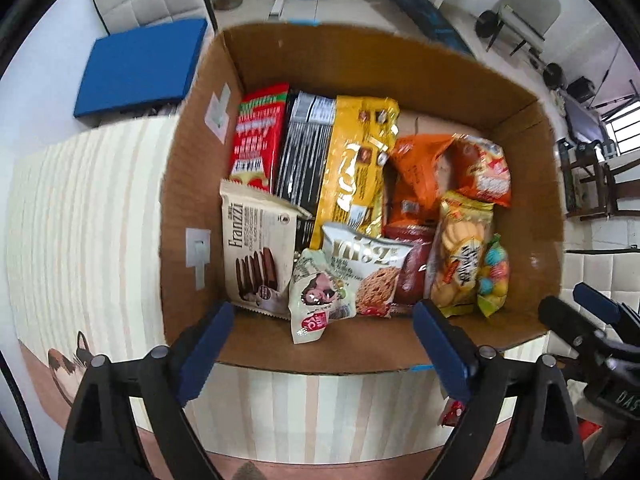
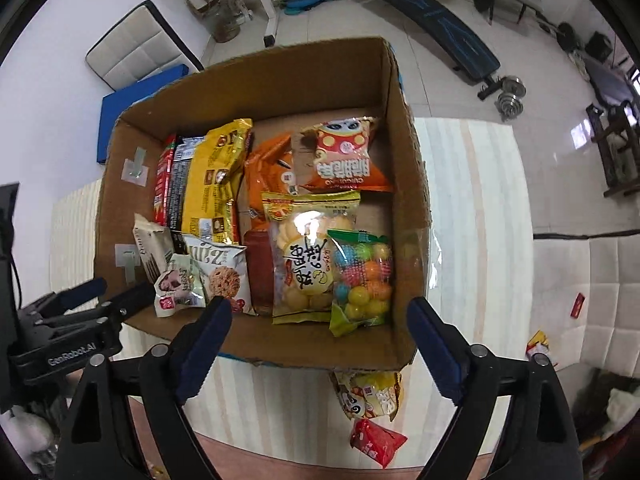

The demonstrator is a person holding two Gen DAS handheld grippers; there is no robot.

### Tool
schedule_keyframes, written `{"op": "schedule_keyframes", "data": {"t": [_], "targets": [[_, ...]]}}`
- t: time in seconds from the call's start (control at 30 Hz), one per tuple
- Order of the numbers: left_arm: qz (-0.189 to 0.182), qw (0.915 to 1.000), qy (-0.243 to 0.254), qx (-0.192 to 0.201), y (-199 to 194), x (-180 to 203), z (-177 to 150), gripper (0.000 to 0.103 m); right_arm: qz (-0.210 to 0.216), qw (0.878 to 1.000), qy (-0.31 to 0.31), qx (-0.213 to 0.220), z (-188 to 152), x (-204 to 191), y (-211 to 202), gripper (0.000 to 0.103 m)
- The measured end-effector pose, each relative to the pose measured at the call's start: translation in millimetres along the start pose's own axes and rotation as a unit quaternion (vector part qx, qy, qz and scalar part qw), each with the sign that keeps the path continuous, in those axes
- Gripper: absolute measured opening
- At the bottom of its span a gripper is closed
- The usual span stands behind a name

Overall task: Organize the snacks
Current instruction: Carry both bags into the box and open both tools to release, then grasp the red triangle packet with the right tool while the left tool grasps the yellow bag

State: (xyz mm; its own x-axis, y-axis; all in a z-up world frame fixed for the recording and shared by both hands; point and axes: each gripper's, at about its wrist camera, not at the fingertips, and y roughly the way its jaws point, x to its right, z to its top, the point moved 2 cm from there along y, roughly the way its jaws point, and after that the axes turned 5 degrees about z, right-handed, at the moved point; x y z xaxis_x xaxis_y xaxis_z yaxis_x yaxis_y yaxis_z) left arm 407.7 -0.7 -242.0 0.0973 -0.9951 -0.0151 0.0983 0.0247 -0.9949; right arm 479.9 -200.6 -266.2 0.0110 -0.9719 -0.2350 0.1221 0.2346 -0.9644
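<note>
Left gripper (image 1: 324, 344) & right gripper (image 2: 320, 332) both over the cardboard box (image 2: 264, 76), jaws spread wide, nothing between; snacks packed inside box, incl. small white pouch (image 1: 316, 300) & candy-ball bag (image 2: 360, 280); red packet (image 2: 376, 442) on desk outside.

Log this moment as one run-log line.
left gripper: open, empty | right gripper: open, empty | both over cardboard box | loose snacks outside: red packet
</note>
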Motion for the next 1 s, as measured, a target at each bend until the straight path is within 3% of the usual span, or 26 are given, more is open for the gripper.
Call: {"op": "schedule_keyframes", "data": {"t": [0.47,1.0], "targets": [[0.031,0.9922,0.015,0.120,-78.4,8.9,-31.7,0.093,-0.018,0.997,-0.014,0.073,-35.2,-19.1,-57.3,0.096],[0.021,0.9843,-0.004,0.175,-112.3,12.8,-76.3,0.093,-0.007,0.994,-0.012,0.111,-82.8,-23.2,-99.7,0.096]]}}
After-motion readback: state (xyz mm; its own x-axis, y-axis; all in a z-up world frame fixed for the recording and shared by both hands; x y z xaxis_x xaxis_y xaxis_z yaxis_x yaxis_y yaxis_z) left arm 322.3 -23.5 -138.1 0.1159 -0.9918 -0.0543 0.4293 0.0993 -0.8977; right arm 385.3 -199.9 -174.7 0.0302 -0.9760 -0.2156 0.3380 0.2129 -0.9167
